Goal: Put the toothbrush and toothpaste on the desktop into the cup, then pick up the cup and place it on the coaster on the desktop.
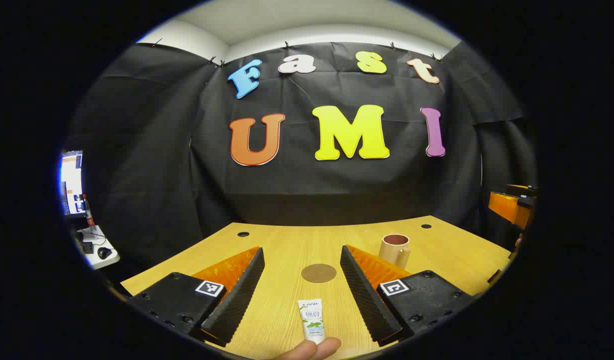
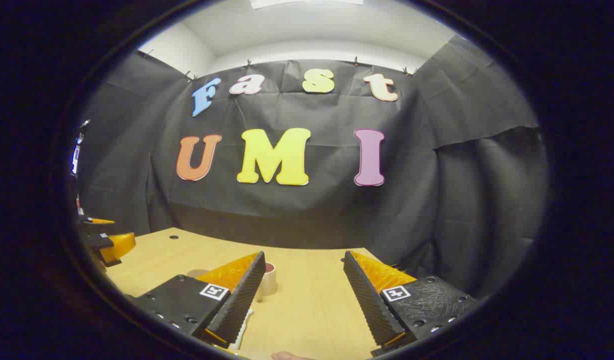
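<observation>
The left tool is hovering with its ribbed black fingers spread wide over the smooth wooden desk. A white toothpaste tube is lying flat between them, a round brown coaster beyond, a tan cylindrical cup standing farther right. The right tool is gaping wide too.

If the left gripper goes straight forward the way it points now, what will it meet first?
Probably the toothpaste, lying on the desktop between the open fingers of the left gripper. Beyond it lies the round coaster; the cup stands off to the right. Depth is uncertain.
</observation>
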A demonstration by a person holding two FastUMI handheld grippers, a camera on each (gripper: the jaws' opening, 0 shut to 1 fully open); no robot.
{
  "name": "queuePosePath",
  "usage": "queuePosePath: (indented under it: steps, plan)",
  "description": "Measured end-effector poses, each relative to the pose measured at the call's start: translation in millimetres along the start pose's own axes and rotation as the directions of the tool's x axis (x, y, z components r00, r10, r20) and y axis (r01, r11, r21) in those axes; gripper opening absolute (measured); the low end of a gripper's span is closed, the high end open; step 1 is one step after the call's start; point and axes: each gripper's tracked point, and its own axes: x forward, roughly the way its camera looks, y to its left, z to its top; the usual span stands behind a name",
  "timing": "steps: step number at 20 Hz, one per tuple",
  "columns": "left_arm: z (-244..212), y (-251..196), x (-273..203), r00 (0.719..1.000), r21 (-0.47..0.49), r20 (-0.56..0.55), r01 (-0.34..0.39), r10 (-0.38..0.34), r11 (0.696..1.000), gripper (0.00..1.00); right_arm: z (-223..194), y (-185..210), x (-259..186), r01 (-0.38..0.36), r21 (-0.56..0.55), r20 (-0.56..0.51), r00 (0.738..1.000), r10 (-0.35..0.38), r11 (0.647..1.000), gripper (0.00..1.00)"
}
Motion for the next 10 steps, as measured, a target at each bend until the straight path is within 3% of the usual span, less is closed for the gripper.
queuePosePath:
  steps: [10]
  plan:
    - [-1.8,-1.5,0.2,1.0,-0.015,-0.013,-0.017,0.017,1.0,0.97,-7.0,0.6,1.1,0.001,0.018,-0.014,1.0,0.0,1.0,0.95]
